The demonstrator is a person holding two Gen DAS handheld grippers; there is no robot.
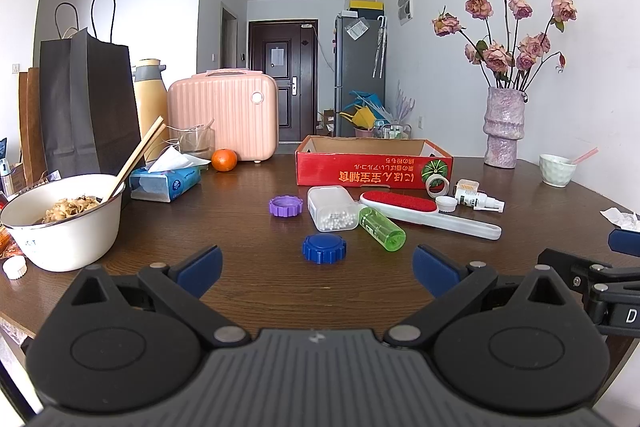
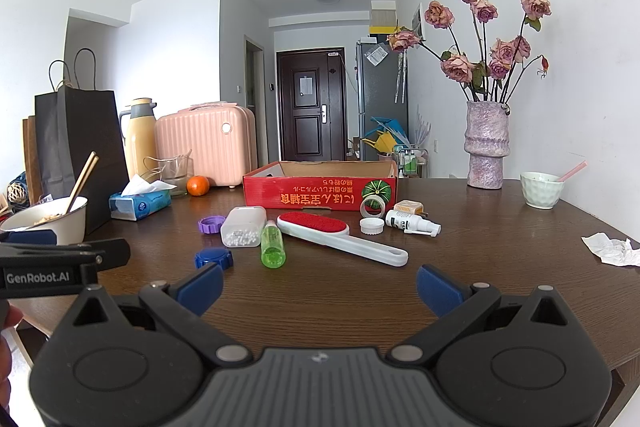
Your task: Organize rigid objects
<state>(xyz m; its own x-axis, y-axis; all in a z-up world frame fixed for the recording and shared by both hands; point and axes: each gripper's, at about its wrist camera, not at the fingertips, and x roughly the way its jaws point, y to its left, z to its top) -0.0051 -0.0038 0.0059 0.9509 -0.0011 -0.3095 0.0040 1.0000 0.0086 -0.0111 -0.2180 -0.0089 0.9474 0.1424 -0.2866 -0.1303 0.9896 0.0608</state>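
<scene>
On the brown table lie a blue cap (image 1: pixel 323 248) (image 2: pixel 214 259), a purple cap (image 1: pixel 285 205) (image 2: pixel 211 225), a clear box of white beads (image 1: pixel 332 207) (image 2: pixel 244 226), a green bottle (image 1: pixel 382 229) (image 2: pixel 273 244), a red lint brush with white handle (image 1: pixel 424 213) (image 2: pixel 340 237), a white lid (image 1: pixel 446 203) (image 2: pixel 372 225), a tape roll (image 1: pixel 437 185) (image 2: pixel 373 207) and a white spray bottle (image 1: pixel 478 201) (image 2: pixel 412 221). Behind them stands an open red cardboard box (image 1: pixel 374 169) (image 2: pixel 320 193). My left gripper (image 1: pixel 318 269) is open and empty, just short of the blue cap. My right gripper (image 2: pixel 319 285) is open and empty, near the table's front.
At the left are a white bowl with noodles and chopsticks (image 1: pixel 66 223), a tissue pack (image 1: pixel 166 181), an orange (image 1: pixel 224 160), a pink case (image 1: pixel 224 113) and paper bags (image 1: pixel 86 103). A vase of roses (image 2: pixel 486 145), a pale cup (image 2: pixel 542 189) and crumpled paper (image 2: pixel 610 249) are at the right.
</scene>
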